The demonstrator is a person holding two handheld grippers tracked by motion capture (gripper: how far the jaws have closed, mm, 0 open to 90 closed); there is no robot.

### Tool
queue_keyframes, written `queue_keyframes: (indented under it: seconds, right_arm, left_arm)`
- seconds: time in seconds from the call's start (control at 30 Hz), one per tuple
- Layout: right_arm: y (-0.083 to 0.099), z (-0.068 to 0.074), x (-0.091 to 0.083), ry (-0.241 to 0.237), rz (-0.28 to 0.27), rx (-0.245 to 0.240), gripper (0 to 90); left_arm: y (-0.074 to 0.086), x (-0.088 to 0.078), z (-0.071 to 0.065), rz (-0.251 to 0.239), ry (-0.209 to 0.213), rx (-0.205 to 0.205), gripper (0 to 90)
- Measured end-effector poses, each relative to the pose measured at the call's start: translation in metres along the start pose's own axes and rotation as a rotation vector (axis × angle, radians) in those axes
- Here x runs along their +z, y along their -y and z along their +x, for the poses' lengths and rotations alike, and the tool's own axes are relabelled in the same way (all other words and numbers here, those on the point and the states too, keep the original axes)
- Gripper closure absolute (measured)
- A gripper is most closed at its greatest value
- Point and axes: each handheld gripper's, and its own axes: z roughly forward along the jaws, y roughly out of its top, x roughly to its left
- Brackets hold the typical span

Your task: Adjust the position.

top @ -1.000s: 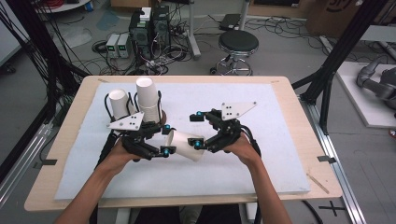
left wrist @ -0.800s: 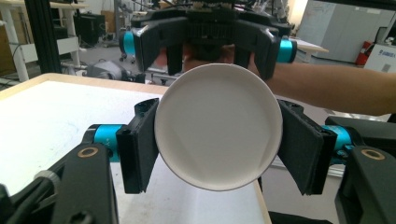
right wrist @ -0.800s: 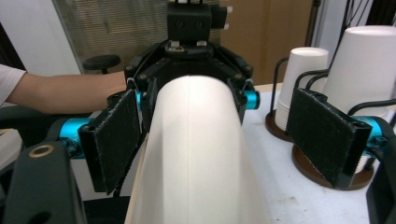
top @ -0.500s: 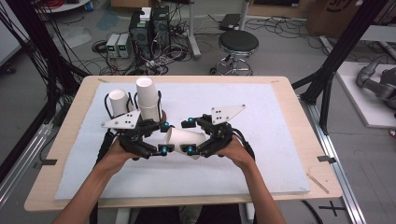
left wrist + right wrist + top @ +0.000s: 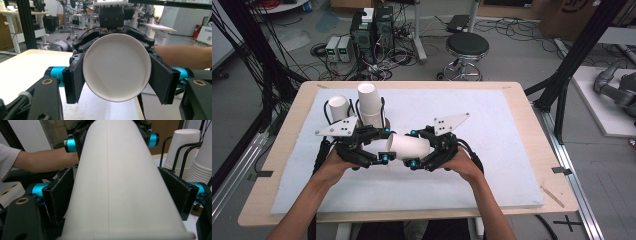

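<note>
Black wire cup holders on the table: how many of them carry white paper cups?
2. The short stack of white paper cups stands at the far left; the tall stack stands beside it, to its right. The black wire holders are partly hidden by the cups.

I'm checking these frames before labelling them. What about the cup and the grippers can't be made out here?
- High view: whether the left gripper grips one paper cup or several nested; too small.
- Left gripper view: the cup's base hides the right gripper's jaw tips behind it.
- Right gripper view: the cup wall hides the left gripper; the rim is cut off at the bottom edge.
</note>
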Motion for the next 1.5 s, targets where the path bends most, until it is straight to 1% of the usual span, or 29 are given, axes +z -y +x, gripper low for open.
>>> queue_keyframes:
  seconds: [0.1,0.2,0.3,0.4,0.43,0.57,0.9,1.0,1.03,1.07,1.1,1.13,1.17,1.2,1.27,1.33,1.37,1.4,1.43,1.5]
  right_arm:
    - [0.0019,0.0000,0.0000,0.001,-0.003,-0.001,18.3]
    - [0.0052,-0.0010,-0.0004,0.006,-0.013,0.005,18.4]
    - [0.0081,-0.0011,0.0001,0.004,-0.012,0.009,18.9]
    - [0.0081,-0.0008,-0.0001,0.004,-0.005,0.003,20.5]
    - [0.0080,-0.0007,-0.0004,0.001,-0.005,-0.002,23.5]
    - [0.0077,0.0002,-0.0018,0.000,0.004,-0.012,26.7]
    - [0.0071,0.0019,-0.0035,0.000,0.004,-0.016,28.3]
    - [0.0069,0.0026,-0.0034,0.003,0.002,-0.019,28.3]
    - [0.0068,0.0031,-0.0028,-0.004,-0.003,-0.021,28.3]
    - [0.0067,0.0037,-0.0027,-0.002,0.000,-0.023,28.3]
    - [0.0066,0.0040,-0.0023,-0.003,0.001,-0.026,28.3]
    - [0.0068,0.0038,-0.0023,0.000,0.006,-0.026,28.2]
    - [0.0068,0.0039,-0.0028,0.006,0.008,-0.023,28.2]
    - [0.0068,0.0039,-0.0028,0.006,0.008,-0.023,28.2]
    - [0.0065,0.0042,-0.0038,0.004,0.002,-0.023,28.2]
    - [0.0064,0.0042,-0.0047,0.007,0.004,-0.023,28.2]
    - [0.0067,0.0039,-0.0054,0.014,0.010,-0.017,28.2]
    - [0.0067,0.0039,-0.0054,0.014,0.010,-0.017,28.2]
    - [0.0068,0.0036,-0.0057,0.011,0.012,-0.016,28.2]
    - [0.0069,0.0039,-0.0058,0.014,0.014,-0.015,28.2]
  left_arm:
    - [-0.0018,-0.0030,0.0002,-0.009,-0.001,0.004,34.7]
    - [-0.0019,-0.0028,-0.0003,0.002,-0.001,0.006,34.6]
    - [-0.0015,-0.0020,0.0001,0.006,0.003,0.006,34.7]
    - [-0.0012,-0.0015,-0.0001,0.009,0.004,0.007,34.9]
    - [-0.0011,-0.0016,0.0001,0.009,0.005,0.006,34.9]
    - [-0.0009,-0.0014,-0.0001,0.015,0.006,0.009,35.2]
    - [-0.0003,-0.0014,-0.0006,0.020,0.016,0.002,35.1]
    - [0.0002,-0.0011,-0.0011,0.020,0.018,0.000,33.7]
    - [0.0003,-0.0006,-0.0016,0.025,-0.002,-0.005,28.3]
    - [0.0005,0.0001,-0.0015,0.034,-0.026,-0.007,20.9]
    - [0.0013,0.0004,-0.0006,0.046,-0.047,-0.017,15.9]
    - [0.0017,0.0005,0.0003,0.049,-0.049,-0.028,11.9]
    - [0.0023,0.0007,0.0009,0.056,-0.046,-0.043,2.1]
    - [0.0024,0.0006,0.0010,0.061,-0.049,-0.046,2.1]
    - [0.0023,0.0000,0.0007,0.070,-0.041,-0.052,1.7]
    - [0.0025,0.0000,0.0010,0.065,-0.020,-0.082,1.7]
    - [0.0024,0.0000,0.0010,0.067,-0.022,-0.082,1.7]
    - [0.0024,0.0000,0.0006,0.071,-0.030,-0.078,1.7]
    - [0.0024,-0.0004,0.0009,0.077,-0.028,-0.074,1.7]
    - [0.0025,-0.0008,0.0002,0.088,-0.037,-0.079,1.7]
